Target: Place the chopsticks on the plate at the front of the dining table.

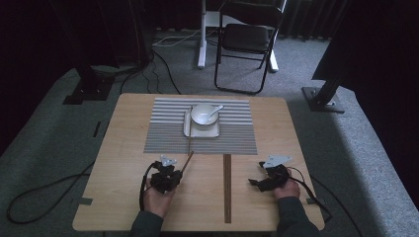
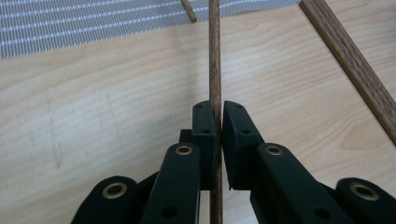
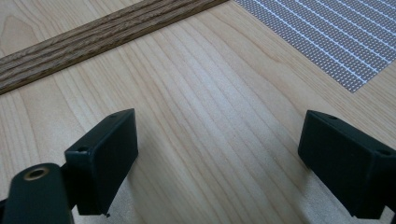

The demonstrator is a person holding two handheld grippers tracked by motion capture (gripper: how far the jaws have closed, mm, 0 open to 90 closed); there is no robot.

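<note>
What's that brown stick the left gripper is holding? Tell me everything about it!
The chopstick is a thin, straight stick that looks like dark brown wood with fine grain. The left gripper is shut on it, its black fingers pinching it from both sides partway along, so the stick runs out past them. In the high view it slants from the gripper toward the striped grey placemat. A second similar stick lies on that mat beside the tray.

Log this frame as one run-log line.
left gripper: shut on chopstick | right gripper: open, above bare table | bowl with spoon on placemat
</note>
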